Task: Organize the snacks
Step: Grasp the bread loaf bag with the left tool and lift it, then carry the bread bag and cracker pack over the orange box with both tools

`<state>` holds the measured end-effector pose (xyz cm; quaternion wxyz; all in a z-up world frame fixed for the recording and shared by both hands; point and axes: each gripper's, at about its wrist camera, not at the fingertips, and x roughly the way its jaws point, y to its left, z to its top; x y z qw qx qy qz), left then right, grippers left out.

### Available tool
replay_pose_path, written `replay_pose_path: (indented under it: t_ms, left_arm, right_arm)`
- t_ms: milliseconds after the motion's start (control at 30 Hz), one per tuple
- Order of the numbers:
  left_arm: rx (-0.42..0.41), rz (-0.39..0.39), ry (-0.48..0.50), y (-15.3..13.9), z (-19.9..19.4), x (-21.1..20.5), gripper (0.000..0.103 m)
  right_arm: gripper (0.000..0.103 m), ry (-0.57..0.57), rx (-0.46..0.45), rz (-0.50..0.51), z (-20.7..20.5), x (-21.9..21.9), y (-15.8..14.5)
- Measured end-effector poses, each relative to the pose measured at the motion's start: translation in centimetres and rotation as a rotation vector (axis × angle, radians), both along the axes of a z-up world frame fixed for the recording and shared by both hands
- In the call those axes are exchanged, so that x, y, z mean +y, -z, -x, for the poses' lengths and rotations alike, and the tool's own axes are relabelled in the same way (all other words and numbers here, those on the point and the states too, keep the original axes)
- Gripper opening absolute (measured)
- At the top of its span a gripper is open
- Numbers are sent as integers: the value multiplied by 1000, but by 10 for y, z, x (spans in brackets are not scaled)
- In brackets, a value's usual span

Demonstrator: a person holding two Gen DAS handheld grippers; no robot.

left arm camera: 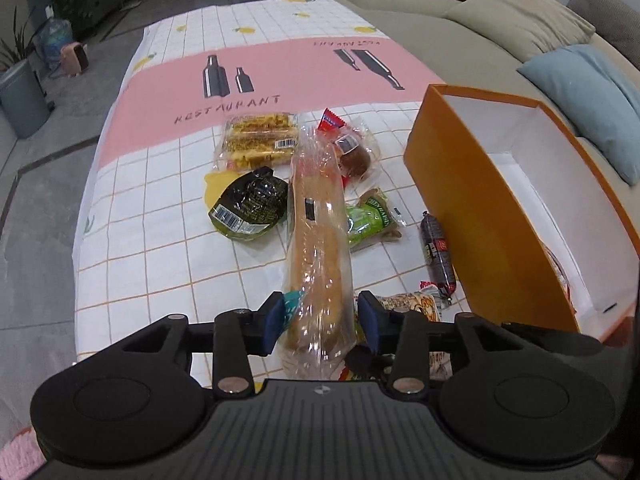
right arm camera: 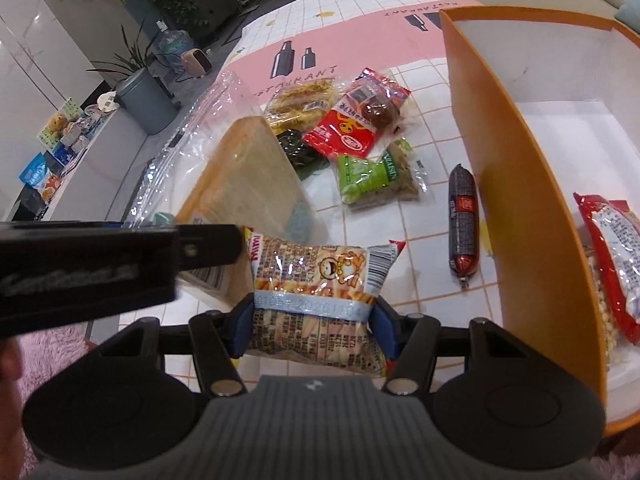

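**Both hands loaded, box waiting alongside**

The left gripper (left arm camera: 316, 320) is straddling a long bagged bread loaf (left arm camera: 318, 240), jaws spread just wider than it — the pads are not pressing. The right gripper (right arm camera: 314, 326) is pinching a fries-print snack packet (right arm camera: 316, 280) across its middle, likely for carrying. Just right of those jaws, the orange box (right arm camera: 516, 184) is sitting on the table (left arm camera: 168, 240) — one red packet (right arm camera: 612, 256) already inside.
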<state>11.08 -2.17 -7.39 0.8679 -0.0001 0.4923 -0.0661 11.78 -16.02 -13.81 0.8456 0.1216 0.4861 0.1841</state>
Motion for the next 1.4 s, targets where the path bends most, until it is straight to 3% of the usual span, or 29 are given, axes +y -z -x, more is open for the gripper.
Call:
replay_pose_path:
  t_ms: [67,200,467,767,1033,1400]
  left_arm:
    - [12,-7,-5,3,-4,0,47]
    - [1,-18,-6,4,-4,0,30]
    - [-20,-38,-11,-1,-1,2,27]
    - [-24,41,-55,-15,14,16,27]
    - [-97,94,-53,-53,27,20,27]
    - [-241,175,61,-128,12,-13,27]
  right_arm:
    - [58,-6,-7,8,-1,1,1]
    - [58,-9,-4,17,-5,1,4]
    - [58,-21,-19,35,-6,2,4]
    - [58,-20,-61,38,4,-2,-10]
    - [58,-20,-120,21,16,-8,-40]
    - [57,101,-308,10,25,-64,-115]
